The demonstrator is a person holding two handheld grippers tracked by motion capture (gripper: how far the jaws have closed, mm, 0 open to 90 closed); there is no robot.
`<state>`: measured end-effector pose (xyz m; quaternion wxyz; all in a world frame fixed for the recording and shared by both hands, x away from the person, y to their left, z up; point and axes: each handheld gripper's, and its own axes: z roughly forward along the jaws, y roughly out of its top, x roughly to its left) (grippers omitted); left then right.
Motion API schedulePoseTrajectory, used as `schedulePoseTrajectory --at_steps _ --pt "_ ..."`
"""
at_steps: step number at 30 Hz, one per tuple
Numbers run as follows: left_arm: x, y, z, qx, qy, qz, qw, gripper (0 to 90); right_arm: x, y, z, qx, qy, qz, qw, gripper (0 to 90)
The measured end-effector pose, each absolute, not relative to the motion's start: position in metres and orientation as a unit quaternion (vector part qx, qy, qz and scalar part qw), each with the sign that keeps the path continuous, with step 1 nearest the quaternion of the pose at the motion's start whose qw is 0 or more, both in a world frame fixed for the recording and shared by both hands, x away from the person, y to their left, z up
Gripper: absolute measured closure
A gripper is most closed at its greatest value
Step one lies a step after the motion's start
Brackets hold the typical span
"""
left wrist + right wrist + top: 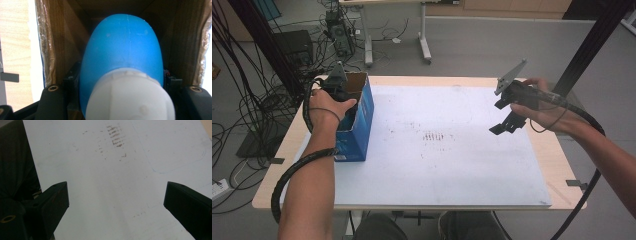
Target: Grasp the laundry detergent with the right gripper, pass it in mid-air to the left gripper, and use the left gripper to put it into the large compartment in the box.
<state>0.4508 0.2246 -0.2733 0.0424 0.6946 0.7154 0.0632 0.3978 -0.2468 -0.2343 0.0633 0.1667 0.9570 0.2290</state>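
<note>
**Left gripper carries the blue bottle into the box**

Our left gripper is down in the mouth of the blue cardboard box at the table's left edge, and its jaws are closed on a blue bottle with a white cap. In the left gripper view the bottle points into the box's brown inside, with the cardboard walls rising on both sides of it. We judge the carrying done and the placing nearly so: what is left is to let go and draw the gripper out.

Our right gripper hangs above the right part of the white mat, jaws spread wide with nothing between them.

Around us the mat bears a patch of brown smudges near its middle and no other objects. Nothing blocks the way, though the box walls sit close about the bottle and jaws. Cables lie on the floor beyond the table.
</note>
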Motion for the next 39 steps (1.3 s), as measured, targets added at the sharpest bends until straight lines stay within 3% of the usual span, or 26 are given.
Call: schedulePoseTrajectory --at_steps 39 --pt "0.4518 0.2242 -0.2729 0.697 0.714 0.060 0.040 36.7 0.3982 -0.2480 -0.2334 0.169 0.957 0.225 0.066 6.0"
